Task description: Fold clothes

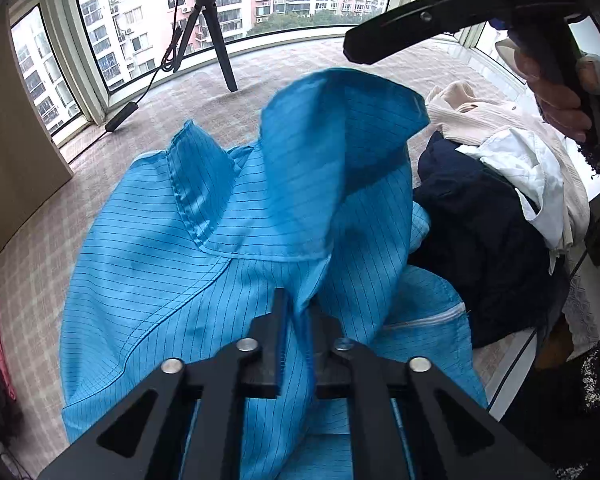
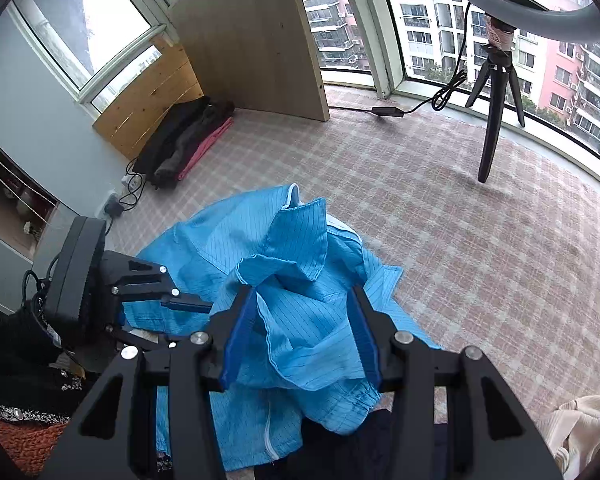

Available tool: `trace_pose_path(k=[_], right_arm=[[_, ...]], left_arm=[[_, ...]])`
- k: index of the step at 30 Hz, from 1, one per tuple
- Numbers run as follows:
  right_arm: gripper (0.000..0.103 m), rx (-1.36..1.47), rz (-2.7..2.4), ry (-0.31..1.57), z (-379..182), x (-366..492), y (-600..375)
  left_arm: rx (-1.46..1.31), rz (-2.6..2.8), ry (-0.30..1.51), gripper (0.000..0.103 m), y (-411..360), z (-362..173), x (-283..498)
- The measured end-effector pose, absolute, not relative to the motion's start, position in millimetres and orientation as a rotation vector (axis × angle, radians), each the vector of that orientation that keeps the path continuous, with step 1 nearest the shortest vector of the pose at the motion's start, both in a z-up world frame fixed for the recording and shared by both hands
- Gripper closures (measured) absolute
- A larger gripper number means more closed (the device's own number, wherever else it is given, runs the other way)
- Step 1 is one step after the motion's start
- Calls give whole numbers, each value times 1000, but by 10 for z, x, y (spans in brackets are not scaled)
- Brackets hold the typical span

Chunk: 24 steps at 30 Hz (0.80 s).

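A blue pinstriped garment (image 1: 204, 248) lies crumpled on the checked bed cover; it also shows in the right wrist view (image 2: 300, 320). My left gripper (image 1: 300, 312) is shut on a fold of this blue garment near its front edge. It shows from the side in the right wrist view (image 2: 196, 304). My right gripper (image 2: 304, 304) is open, its blue-padded fingers (image 2: 240, 332) either side of a raised bunch of the cloth. In the left wrist view the right gripper (image 1: 350, 46) hangs above the garment.
A pile of clothes, dark navy (image 1: 476, 232), white (image 1: 532, 168) and cream (image 1: 484, 116), lies right of the blue garment. A black tripod (image 2: 496, 112) with a cable stands by the curved window. A wooden board (image 2: 256, 36) and dark folded clothes (image 2: 184, 140) are at the far left.
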State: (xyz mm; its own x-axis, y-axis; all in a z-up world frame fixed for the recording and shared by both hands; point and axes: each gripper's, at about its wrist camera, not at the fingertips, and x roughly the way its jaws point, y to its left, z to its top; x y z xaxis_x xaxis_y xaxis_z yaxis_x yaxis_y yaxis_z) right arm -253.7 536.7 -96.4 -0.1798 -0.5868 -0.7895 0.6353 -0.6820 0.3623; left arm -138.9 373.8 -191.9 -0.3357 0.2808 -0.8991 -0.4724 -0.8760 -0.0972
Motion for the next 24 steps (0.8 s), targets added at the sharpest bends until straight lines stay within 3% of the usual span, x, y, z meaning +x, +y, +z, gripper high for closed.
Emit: trace_pose_path(k=[9,14,24], right_arm=[[57,1221,-1965,316,-1012,-2303,5383],[57,1085,-1966,546,-952,-2281,4850],[57,1200,-1887,814,-1472,-2605,4163]], left_arm=[[-1554,2321,-5,103,2749,-1796,-1444],[-1547,2323,-33,103,2640,-1786,-1361],[-1515,2350,-35,103,2504,-1735,-1316]])
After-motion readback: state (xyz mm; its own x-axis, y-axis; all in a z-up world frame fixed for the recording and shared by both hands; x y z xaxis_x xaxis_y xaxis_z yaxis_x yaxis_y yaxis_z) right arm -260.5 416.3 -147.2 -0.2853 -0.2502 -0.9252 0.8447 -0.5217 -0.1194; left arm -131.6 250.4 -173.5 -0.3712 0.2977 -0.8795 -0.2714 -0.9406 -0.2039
